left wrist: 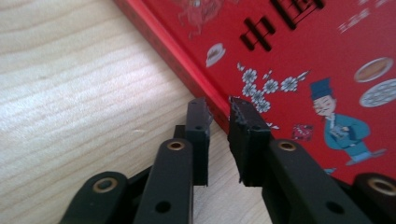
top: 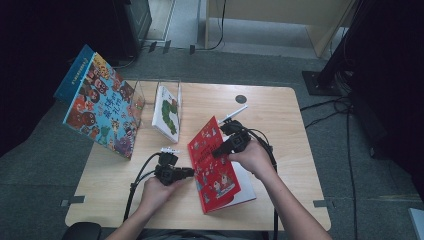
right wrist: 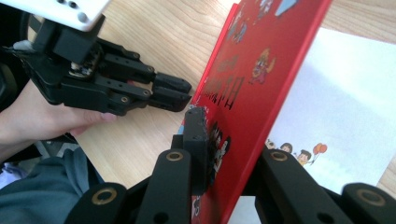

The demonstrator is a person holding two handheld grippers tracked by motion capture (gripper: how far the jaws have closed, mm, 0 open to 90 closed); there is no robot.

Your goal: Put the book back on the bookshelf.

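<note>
Our right tongs (right wrist: 224,140) pinch the red book's cover (right wrist: 261,93), lifted; our left tongs (left wrist: 217,116) sit slightly open, empty, at its spine. A weak pinch could drop it.

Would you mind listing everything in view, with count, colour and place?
Red book: 1, red cover lifted off white pages, table centre.
Standing book: 1, blue with colourful figures, table's left edge.
Clear stand: 1, transparent, rear left, holding a white-and-green book.
Disc: 1, dark, rear of table.
Table: 1, light wood.
Left gripper: 1, black, jaws slightly apart at the red book's spine edge.
Right gripper: 1, black, clamped on the red cover.
Hands: 2, bottom of the high view.
</note>
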